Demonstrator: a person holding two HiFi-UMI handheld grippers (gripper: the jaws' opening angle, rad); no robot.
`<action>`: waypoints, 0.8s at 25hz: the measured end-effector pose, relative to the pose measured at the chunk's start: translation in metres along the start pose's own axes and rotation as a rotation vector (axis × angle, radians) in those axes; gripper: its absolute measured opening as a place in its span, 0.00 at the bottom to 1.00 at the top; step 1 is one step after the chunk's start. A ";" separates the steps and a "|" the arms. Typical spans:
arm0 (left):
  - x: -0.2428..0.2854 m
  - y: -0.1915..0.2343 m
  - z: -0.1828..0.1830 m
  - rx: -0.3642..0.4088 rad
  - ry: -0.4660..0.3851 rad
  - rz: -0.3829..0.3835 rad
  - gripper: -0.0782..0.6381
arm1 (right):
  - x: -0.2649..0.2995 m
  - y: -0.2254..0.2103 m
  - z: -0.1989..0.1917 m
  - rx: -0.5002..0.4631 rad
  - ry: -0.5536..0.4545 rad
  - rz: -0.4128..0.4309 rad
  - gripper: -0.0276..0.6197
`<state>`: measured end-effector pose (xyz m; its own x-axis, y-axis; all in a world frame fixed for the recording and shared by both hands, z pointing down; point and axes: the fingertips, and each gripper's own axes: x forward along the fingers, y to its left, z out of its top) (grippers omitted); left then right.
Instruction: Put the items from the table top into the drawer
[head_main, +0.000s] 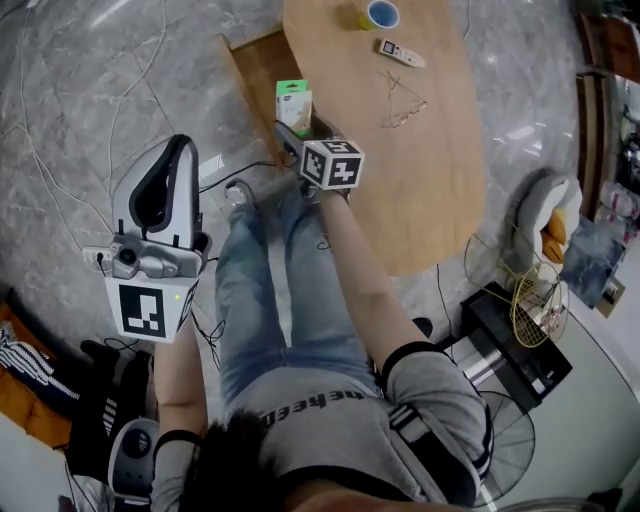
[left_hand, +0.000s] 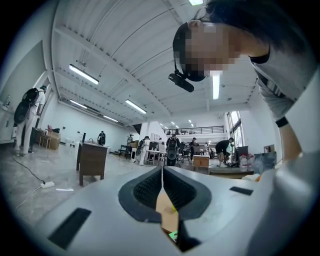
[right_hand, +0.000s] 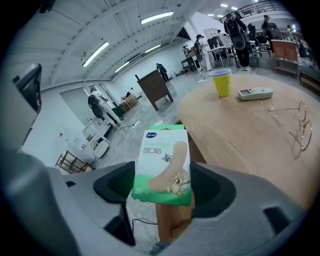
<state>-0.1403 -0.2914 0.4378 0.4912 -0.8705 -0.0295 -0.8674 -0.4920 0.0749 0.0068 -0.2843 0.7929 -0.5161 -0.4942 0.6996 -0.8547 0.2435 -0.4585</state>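
Note:
My right gripper (head_main: 292, 135) (right_hand: 162, 186) is shut on a green and white bandage box (head_main: 293, 103) (right_hand: 163, 165), held upright over the open wooden drawer (head_main: 262, 72) at the table's left edge. On the oval wooden table (head_main: 440, 170) (right_hand: 235, 135) lie a yellow cup (head_main: 380, 14) (right_hand: 221, 81), a white remote-like device (head_main: 400, 52) (right_hand: 255, 93) and wire-rimmed glasses (head_main: 403, 100) (right_hand: 295, 127). At the left, away from the table, my left gripper (head_main: 178, 150) (left_hand: 162, 176) points upward, shut with nothing between its jaws.
The person's legs in jeans (head_main: 270, 300) are under both grippers. A wire fan (head_main: 535, 300) and a black box (head_main: 515, 345) stand on the floor right of the table. Cables and a power strip (head_main: 97, 258) lie on the marble floor at the left.

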 end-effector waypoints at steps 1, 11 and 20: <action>-0.005 0.001 -0.006 -0.002 0.011 -0.003 0.13 | 0.005 -0.001 -0.006 -0.002 0.017 -0.004 0.57; -0.032 0.019 -0.038 -0.019 0.060 0.009 0.13 | 0.045 -0.015 -0.041 0.006 0.141 -0.042 0.57; -0.032 0.028 -0.054 -0.021 0.082 0.003 0.13 | 0.069 -0.038 -0.056 0.037 0.179 -0.157 0.57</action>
<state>-0.1758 -0.2762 0.4946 0.4940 -0.8679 0.0521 -0.8675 -0.4881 0.0960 0.0004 -0.2814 0.8896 -0.3817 -0.3667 0.8484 -0.9242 0.1433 -0.3539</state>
